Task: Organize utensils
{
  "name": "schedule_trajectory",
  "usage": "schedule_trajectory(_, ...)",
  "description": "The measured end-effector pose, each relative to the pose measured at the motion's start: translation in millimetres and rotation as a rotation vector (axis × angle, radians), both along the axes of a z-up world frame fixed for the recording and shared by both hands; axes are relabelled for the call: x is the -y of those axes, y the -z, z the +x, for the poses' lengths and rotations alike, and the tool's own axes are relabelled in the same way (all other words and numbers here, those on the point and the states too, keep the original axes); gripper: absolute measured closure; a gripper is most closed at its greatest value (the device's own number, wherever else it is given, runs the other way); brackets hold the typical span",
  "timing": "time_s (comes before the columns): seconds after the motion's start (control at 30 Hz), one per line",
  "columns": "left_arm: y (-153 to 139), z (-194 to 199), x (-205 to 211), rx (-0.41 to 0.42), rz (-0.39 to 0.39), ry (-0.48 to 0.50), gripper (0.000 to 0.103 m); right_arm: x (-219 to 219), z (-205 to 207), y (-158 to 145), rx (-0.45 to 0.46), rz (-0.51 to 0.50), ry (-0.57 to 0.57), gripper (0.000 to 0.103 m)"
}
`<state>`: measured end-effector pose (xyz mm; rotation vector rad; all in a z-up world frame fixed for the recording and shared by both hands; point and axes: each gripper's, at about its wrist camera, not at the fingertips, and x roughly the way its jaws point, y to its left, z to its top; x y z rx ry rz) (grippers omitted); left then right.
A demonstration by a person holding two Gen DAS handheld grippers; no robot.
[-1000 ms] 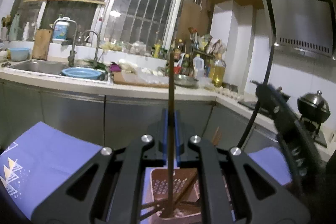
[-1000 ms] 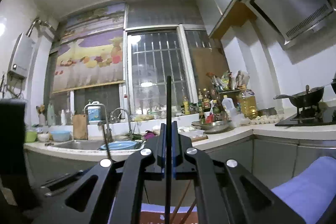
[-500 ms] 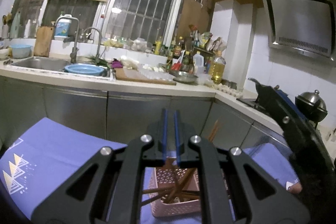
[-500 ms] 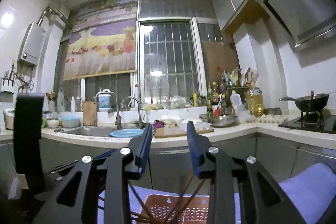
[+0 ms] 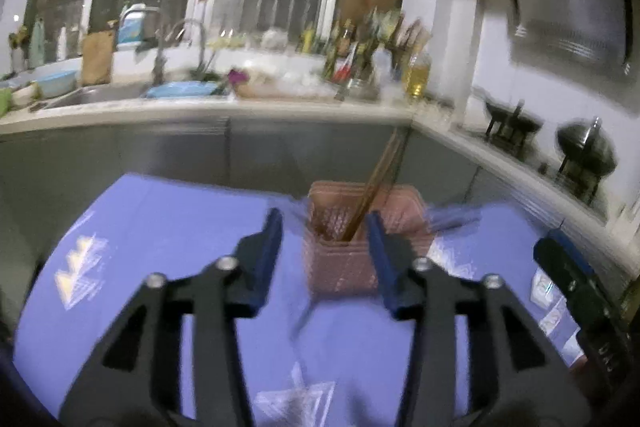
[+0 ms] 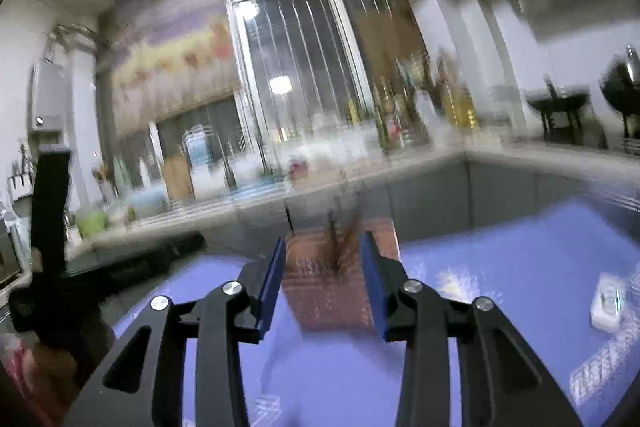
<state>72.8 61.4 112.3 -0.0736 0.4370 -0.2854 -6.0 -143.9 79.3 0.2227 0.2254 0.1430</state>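
**Both grippers released in front of the chopstick basket**

The left gripper [image 5: 325,233] is empty, its jaws are opening, and nothing is between the blue pads. Under it lies the purple cloth [image 5: 168,227] that covers the tabletop. Just ahead of its fingertips stands the pink perforated basket [image 5: 340,267], with brown chopsticks [image 5: 376,183] leaning up and to the right out of it.

The right gripper [image 6: 323,259] is also released and its jaws are opening. The same pink basket [image 6: 320,307] stands just beyond its pads, with blurred chopsticks [image 6: 344,239] inside. Far behind runs the kitchen counter [image 5: 200,111] with a sink [image 5: 104,93].
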Motion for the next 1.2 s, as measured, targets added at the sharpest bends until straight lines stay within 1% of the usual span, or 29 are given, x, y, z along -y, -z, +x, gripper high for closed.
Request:
schedule_trajectory(0.07, 20.3, -12.5, 2.3, -0.056, 0.048, -0.004, 0.058, 6.9, -6.6, 27.8, -0.134, 0.041, -0.004, 0.063)
schedule_trajectory(0.1, 32.0, -18.9, 3.5, -0.096, 0.066, -0.003, 0.051, 9.9, -7.8, 36.0, -0.176, 0.062, -0.004, 0.063)
schedule_trajectory(0.17, 46.8, -27.3, 4.1, -0.140, 0.081, -0.016, 0.041, 17.8, -12.3, 56.4, -0.281, 0.129, -0.016, 0.063)
schedule_trajectory(0.23, 58.4, -38.4, 5.4, -0.167, 0.096, -0.015, 0.039, 21.5, -18.6, 65.9, -0.321, 0.157, -0.012, 0.063)
schedule_trajectory(0.3, 67.2, -50.1, 9.4, -0.175, 0.128, -0.016, 0.032, 22.6, -22.1, 69.3, -0.343, 0.179, -0.016, 0.063)
schedule_trajectory(0.43, 73.0, -59.9, 15.3, -0.182, 0.167, -0.022, 0.024, 19.6, -28.0, 67.0, -0.346, 0.200, -0.033, 0.063)
schedule_trajectory(0.5, 74.8, -60.9, 16.5, -0.191, 0.168, -0.030, 0.020, 19.5, -29.4, 64.5, -0.341, 0.200, -0.043, 0.061)
schedule_trajectory(0.7, 78.2, -56.6, 20.1, -0.212, 0.177, -0.059, 0.015, 22.9, -30.5, 63.1, -0.348, 0.211, -0.066, 0.055)
schedule_trajectory(0.8, 80.1, -53.8, 19.8, -0.218, 0.177, -0.077, 0.008, 24.5, -29.2, 64.9, -0.361, 0.217, -0.067, 0.052)
schedule_trajectory(1.0, 85.9, -47.0, 17.5, -0.244, 0.180, -0.138, 0.006, 28.9, -25.9, 71.0, -0.386, 0.239, -0.065, 0.050)
schedule_trajectory(1.2, 94.8, -44.1, 14.6, -0.282, 0.186, -0.170, 0.006, 29.2, -24.7, 74.5, -0.397, 0.238, -0.060, 0.049)
